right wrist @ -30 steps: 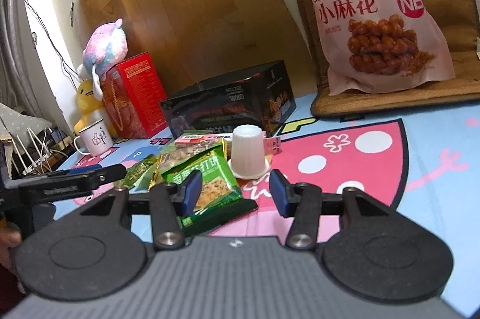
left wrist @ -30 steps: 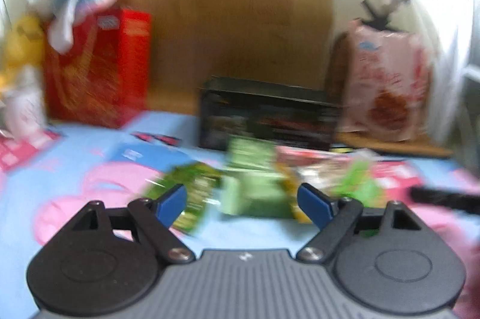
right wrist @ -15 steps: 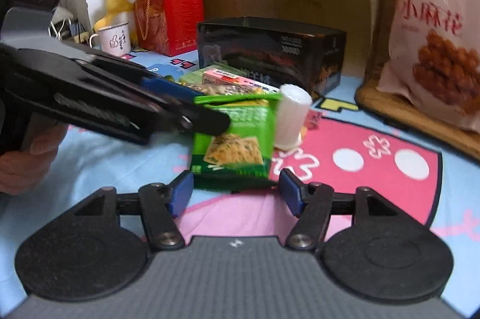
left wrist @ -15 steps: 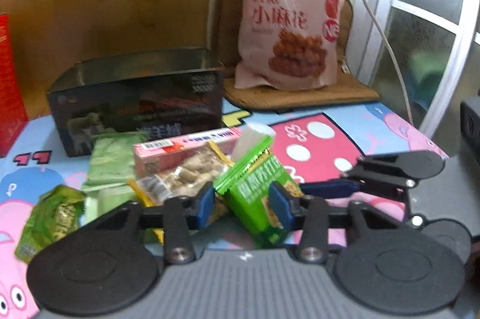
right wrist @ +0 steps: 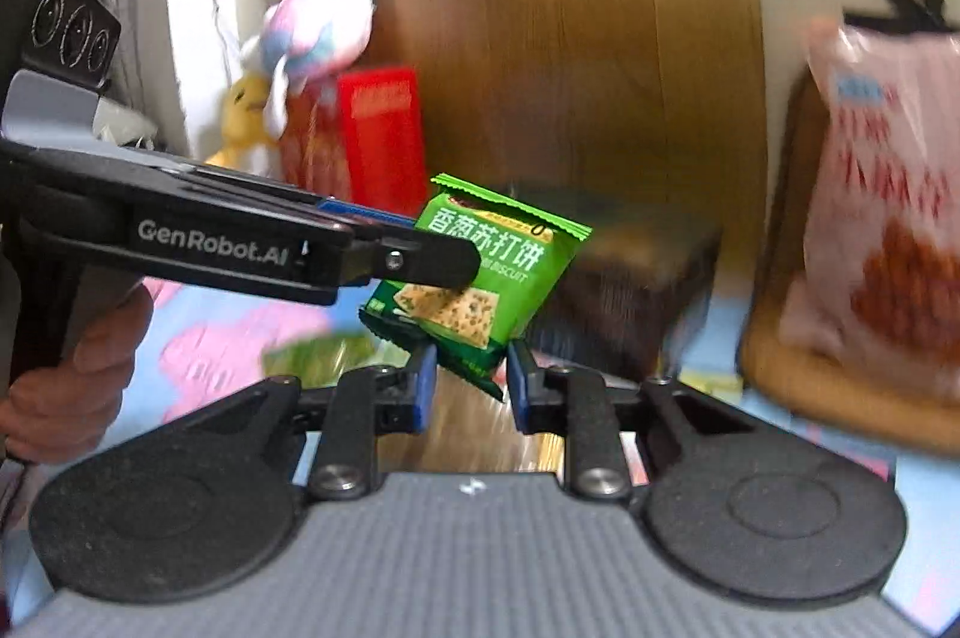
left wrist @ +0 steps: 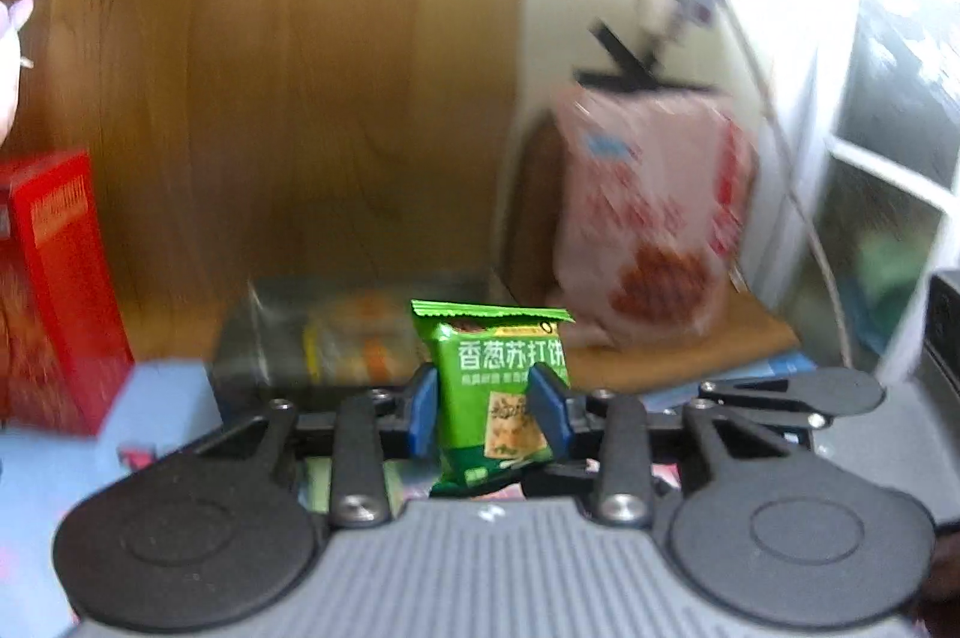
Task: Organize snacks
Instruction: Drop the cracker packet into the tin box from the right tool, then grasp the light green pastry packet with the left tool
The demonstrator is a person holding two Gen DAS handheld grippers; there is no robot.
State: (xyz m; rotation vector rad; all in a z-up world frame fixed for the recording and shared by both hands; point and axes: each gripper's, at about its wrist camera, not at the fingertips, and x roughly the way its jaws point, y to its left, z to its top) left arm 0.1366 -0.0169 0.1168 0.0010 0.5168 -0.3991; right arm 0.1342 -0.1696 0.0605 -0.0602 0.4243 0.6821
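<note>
1. The green biscuit packet (left wrist: pixel 492 392), a second ago on the mat among the other snacks, is now lifted clear, near the dark box (right wrist: pixel 624 272);
2. The left gripper (left wrist: pixel 487 407) is closing on its middle; the right gripper (right wrist: pixel 467 379) is closing, pinching its lower corner;
3. Judgement: boxing comes next.

Green biscuit packet (right wrist: pixel 480 278) tilted in mid-air, lower corner between the closing blue jaws of the right gripper (right wrist: pixel 467 389), pads pressing on it. Gripped higher up, from the left, by the left gripper (right wrist: pixel 420 260), itself held in a hand (right wrist: pixel 78 374). Behind, blurred: black box (right wrist: pixel 636 290), red box (right wrist: pixel 366 134) topped by a plush toy (right wrist: pixel 318 20), pink snack bag (right wrist: pixel 888 218) at right.
</note>
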